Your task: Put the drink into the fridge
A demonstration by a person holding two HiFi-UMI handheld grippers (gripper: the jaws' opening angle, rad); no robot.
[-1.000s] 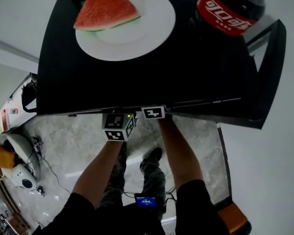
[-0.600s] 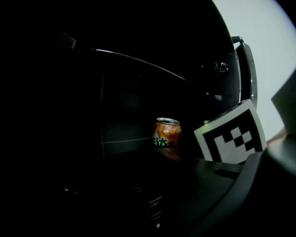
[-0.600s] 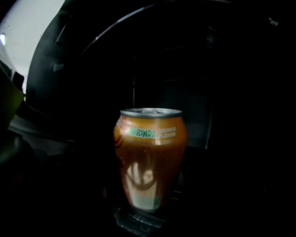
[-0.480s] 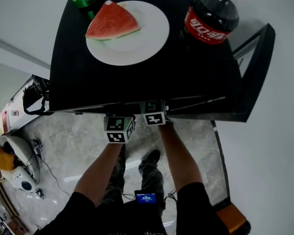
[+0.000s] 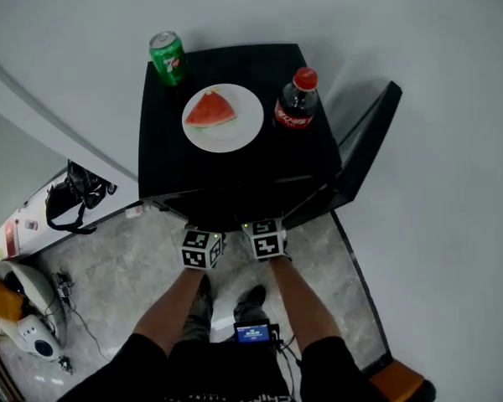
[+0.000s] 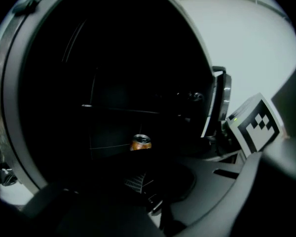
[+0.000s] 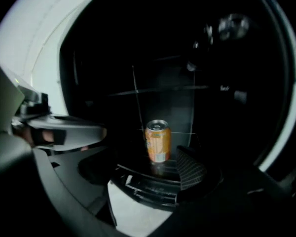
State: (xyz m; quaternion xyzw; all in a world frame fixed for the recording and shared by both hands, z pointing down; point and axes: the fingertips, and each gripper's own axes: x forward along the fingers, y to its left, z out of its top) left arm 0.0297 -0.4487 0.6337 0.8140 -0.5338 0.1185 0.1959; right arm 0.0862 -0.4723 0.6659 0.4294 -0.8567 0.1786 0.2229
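Figuring the drop-off's done: orange can (image 7: 158, 141) stands inside the open fridge (image 5: 235, 174), my right gripper (image 7: 144, 144) has just opened wide with nothing between, left gripper (image 6: 170, 169) looks spread too. Next up, shutting the door (image 5: 365, 149)

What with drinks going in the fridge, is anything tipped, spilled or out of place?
Nothing stands out. The orange can stands upright inside the open fridge; on top, the green can, cola bottle and melon plate sit tidy, nothing spilled.
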